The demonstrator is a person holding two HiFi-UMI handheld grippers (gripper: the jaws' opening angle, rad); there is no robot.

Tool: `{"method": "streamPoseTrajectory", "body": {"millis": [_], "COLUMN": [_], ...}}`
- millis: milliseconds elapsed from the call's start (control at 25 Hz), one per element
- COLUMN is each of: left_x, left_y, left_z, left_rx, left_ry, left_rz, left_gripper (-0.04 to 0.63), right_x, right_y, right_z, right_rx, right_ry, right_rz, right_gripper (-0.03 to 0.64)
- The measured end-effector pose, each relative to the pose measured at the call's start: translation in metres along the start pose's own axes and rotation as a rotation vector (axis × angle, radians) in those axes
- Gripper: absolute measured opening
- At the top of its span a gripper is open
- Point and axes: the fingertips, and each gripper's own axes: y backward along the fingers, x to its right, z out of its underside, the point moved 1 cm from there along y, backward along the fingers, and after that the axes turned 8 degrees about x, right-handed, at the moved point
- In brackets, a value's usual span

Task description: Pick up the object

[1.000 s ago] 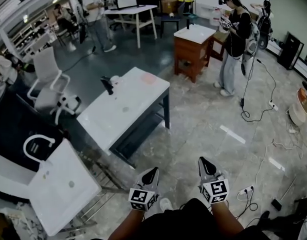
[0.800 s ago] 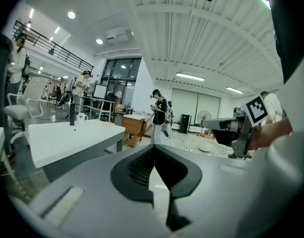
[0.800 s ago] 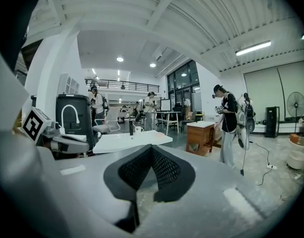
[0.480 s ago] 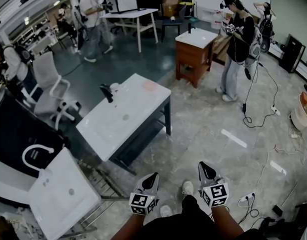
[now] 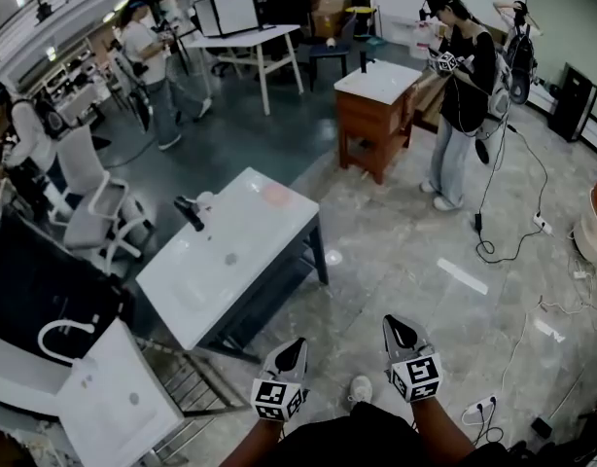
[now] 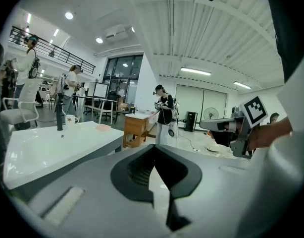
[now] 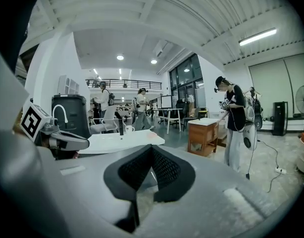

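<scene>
Both jaws closed; glossy white rectangular table

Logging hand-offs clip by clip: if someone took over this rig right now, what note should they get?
Left gripper: shut, empty, held low in front of the person.
Right gripper: shut, empty, beside it.
Things: the white sink table ahead carries a black faucet, a white mug and a pink item. Which one is the object cannot be told.
Done: nothing picked up.
Left: reach the table, open a gripper, grasp and lift the object.
</scene>
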Motion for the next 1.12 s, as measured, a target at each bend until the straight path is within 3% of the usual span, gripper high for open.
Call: {"method": "streamPoseTrajectory", "body": {"millis": [560,840,1120], "left_x": [-0.009,-0.018,-0.060], "left_y": [-0.097,-0.112,-0.142], "left_z": [-0.018,-0.012,-0.023], "left_rx": [0.018,-0.012,-0.005], "left_ry": [-0.012,0.004,0.027], "left_rz": [-0.079,-0.095,-0.115], "left_gripper": [0.018,0.018,0.018], "right_x": [0.093,0.100,0.100], "right_y": [-0.060,-0.089,-0.144], "right_z": [-0.005,-0.006,-0.015], "right_rx": [-0.010,-0.015,-0.032], "right_ry": [-0.001,0.006,0.028], "right_rz": [-0.051,-0.073,-0.091], "right_gripper": [0.002,0.002,0.002]}}
